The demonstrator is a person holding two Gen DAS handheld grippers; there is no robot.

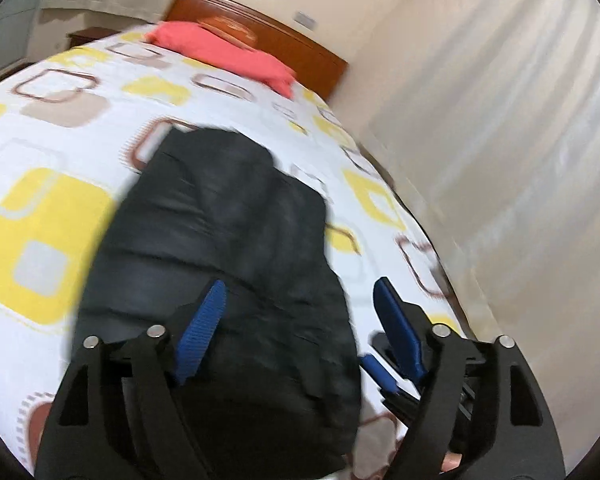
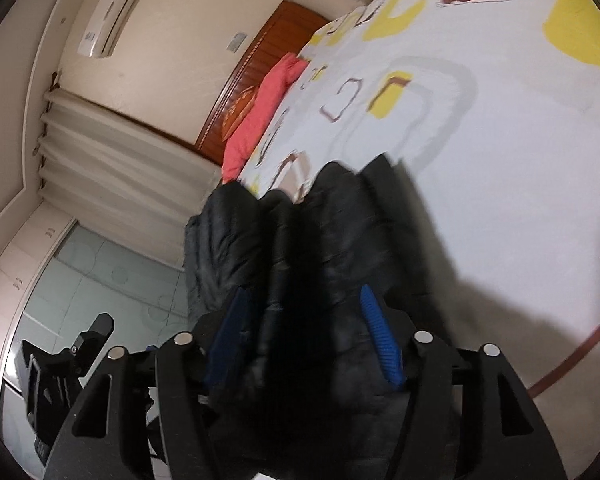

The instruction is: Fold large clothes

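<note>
Black puffer jacket [image 1: 220, 248] lies bunched on the bed [image 1: 60, 152], over the white sheet with yellow and brown squares. Left gripper [image 1: 300, 300] spread wide, blue fingers [image 1: 204, 328] apart; one finger sits over the jacket, the other over bare sheet, nothing pinched as far as visible. In the right wrist view the jacket [image 2: 320, 240] fills the gap of the right gripper [image 2: 304, 316]; blue fingers [image 2: 380, 340] sit either side of a thick fold, cannot tell if they are pressing it. Both views motion-blurred. Red pillow [image 1: 224, 54] at the wooden headboard [image 1: 284, 44], well apart from the jacket. Pale curtain [image 2: 120, 168] beside the bed, air conditioner [image 2: 112, 12] on the wall.
</note>
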